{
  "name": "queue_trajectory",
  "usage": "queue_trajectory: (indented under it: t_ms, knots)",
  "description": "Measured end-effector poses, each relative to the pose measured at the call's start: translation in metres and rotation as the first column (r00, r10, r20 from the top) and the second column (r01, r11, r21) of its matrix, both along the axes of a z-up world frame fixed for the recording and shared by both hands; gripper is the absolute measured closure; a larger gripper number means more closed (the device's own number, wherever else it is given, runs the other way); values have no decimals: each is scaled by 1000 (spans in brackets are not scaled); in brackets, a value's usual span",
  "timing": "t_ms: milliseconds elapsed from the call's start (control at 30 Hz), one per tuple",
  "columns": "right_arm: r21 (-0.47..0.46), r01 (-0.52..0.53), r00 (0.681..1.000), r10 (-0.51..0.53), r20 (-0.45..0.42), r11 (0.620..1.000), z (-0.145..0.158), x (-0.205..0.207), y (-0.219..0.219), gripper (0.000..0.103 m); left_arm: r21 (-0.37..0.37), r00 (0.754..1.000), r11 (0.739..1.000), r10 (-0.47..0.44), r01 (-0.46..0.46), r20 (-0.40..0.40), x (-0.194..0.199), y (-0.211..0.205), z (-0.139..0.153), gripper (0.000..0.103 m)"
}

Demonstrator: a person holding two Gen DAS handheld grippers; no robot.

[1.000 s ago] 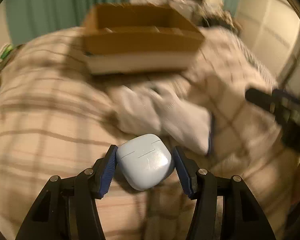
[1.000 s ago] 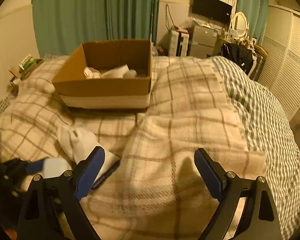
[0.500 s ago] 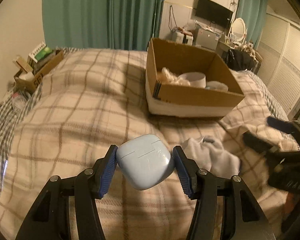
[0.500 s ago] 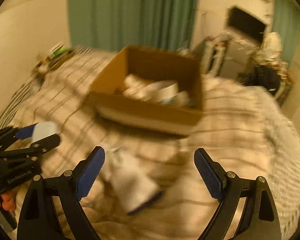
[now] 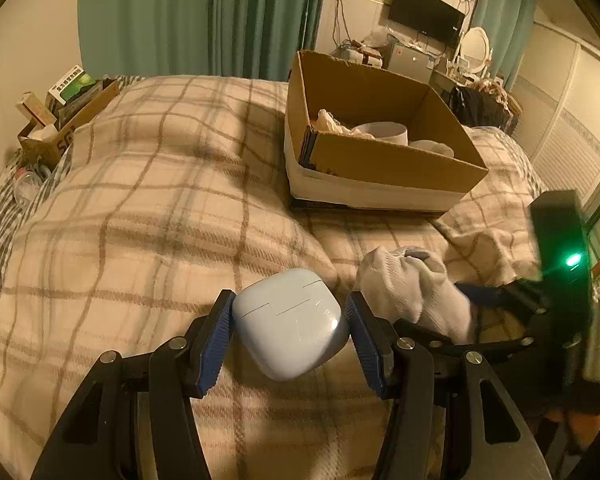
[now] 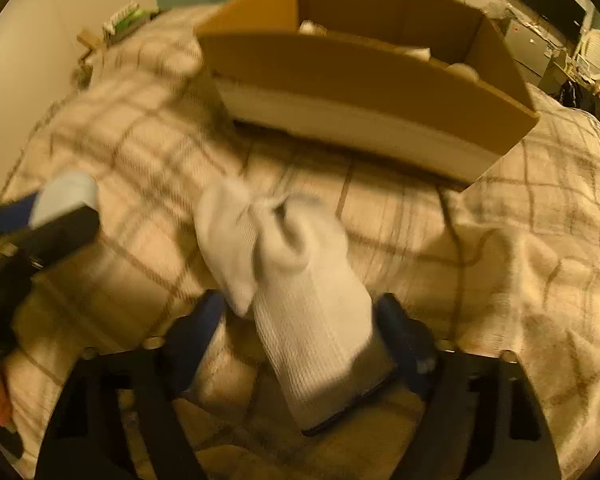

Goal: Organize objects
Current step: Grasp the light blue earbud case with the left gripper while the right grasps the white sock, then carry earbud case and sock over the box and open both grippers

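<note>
The earbud case sits pinched in the left tongs above the plaid blanket, beside it the right tongs straddle a white sock lying there, jaws blurred so I cannot tell whether they grip, and farther back stands the cardboard box.

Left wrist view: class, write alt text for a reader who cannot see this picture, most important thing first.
The left gripper clamps a pale blue earbud case between its blue pads above a plaid blanket. To its right a white sock lies on the blanket beside the right gripper. Behind stands an open cardboard box holding white items.
</note>
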State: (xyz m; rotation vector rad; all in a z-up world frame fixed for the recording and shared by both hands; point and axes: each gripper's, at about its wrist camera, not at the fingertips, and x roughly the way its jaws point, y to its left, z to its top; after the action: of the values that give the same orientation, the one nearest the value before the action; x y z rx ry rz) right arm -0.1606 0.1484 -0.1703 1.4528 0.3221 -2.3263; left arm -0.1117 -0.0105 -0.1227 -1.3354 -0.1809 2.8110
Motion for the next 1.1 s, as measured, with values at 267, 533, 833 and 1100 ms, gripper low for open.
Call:
queue_trajectory:
  t_ms: [267, 533, 833, 1100]
  knots:
    - [-1, 6, 993, -6, -115, 1000, 21, 25, 2, 61, -14, 1000, 1000, -9, 9, 1, 19, 4, 3, 46]
    - [-35, 9, 968, -17, -249, 999, 81, 74, 15, 62, -16, 998, 999, -44, 43, -48, 46, 12, 28, 46]
    - [-35, 10, 930, -22, -368, 999, 139, 98, 27, 62, -39, 986, 995, -96, 91, -138, 54, 28, 69, 46]
    - [-39, 15, 903, -30, -428, 999, 177, 83, 37, 62, -54, 972, 988, -152, 145, -178, 25, 37, 103, 46]
